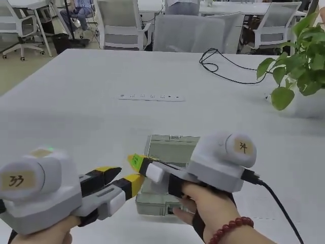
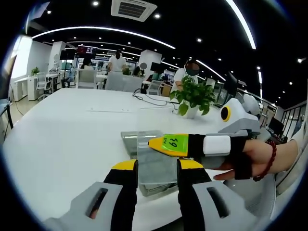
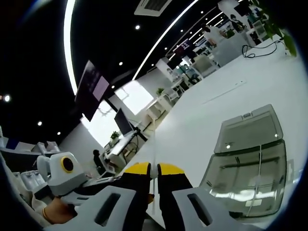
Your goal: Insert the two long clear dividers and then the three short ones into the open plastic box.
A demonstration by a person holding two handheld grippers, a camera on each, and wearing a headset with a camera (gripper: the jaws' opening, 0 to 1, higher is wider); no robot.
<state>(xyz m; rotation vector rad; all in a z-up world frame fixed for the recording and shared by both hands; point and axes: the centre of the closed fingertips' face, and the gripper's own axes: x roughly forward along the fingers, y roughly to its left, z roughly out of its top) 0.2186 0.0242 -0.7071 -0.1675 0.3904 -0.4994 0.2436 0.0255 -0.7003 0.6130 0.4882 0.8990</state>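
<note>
The open clear plastic box (image 1: 152, 201) lies on the white table just in front of me, its lid (image 3: 250, 129) folded back. Thin clear strips seem to stand inside the box (image 3: 243, 168). My right gripper (image 1: 134, 161) reaches leftward over it, shut on a clear divider (image 2: 156, 166), which shows edge-on between the jaws of the right gripper (image 3: 154, 167). My left gripper (image 2: 155, 166) is open, with one jaw on each side of the divider's lower part. In the head view the left gripper (image 1: 128, 175) sits just below and left of the right one's tips.
A potted plant (image 1: 299, 61) stands at the table's right edge, with a looped black cable (image 1: 223, 63) behind it. A thin white strip (image 1: 152, 96) lies mid-table. Office chairs (image 1: 188, 30) line the far edge.
</note>
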